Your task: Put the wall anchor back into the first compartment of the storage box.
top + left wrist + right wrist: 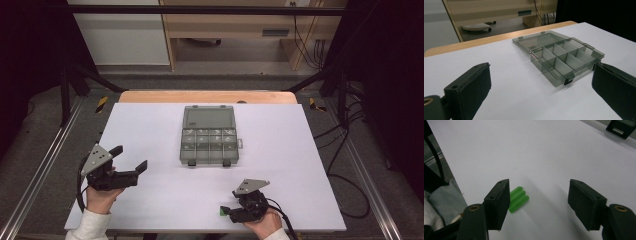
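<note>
The table [150,200] has a white top with a wooden edge along its far side. A clear grey compartment box [209,141] lies open at centre, lid flat toward the far edge. A green ribbed plug [518,199] lies near the front edge.

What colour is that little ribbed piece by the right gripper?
Bright green. The piece shows best in the right gripper view, lying on the table just beside one jaw.

Black left claw [131,159] and right claw [226,212], grey three-cornered top plates, brass-ringed screw holes, trailing black cables — white sleeves
</note>
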### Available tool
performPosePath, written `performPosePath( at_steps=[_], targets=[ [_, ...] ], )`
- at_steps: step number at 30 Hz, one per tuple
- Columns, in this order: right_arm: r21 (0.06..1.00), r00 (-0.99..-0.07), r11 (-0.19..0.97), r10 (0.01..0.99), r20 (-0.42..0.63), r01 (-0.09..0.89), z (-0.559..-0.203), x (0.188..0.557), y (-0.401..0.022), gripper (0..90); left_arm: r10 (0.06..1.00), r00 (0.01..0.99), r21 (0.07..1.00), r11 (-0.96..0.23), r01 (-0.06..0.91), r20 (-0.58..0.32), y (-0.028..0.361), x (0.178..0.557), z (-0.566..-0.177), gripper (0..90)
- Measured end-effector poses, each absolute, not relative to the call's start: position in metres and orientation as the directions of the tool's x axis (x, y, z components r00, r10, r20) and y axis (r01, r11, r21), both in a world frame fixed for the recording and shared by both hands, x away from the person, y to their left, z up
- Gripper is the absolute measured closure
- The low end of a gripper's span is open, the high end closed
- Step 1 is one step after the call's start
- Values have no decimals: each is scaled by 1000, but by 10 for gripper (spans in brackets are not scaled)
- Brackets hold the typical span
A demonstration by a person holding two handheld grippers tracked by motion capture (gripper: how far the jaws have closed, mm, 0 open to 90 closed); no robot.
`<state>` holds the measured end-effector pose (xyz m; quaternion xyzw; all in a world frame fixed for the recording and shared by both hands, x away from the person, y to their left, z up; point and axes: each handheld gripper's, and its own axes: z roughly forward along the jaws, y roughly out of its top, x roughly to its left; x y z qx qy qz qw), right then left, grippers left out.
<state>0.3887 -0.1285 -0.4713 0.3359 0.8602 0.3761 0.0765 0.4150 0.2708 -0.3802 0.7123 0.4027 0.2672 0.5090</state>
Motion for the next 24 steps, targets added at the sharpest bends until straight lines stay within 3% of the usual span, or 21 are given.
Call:
performPosePath(
  at_steps=[12,24],
  targets=[
    [665,-767,535,635,90,521,-474,385,-121,470,843,537,938,-161,305,-30,270,415,-381,21],
    [633,-758,575,652,29,519,-471,383,-122,670,844,536,937,-164,309,-29,270,415,-381,23]
  ],
)
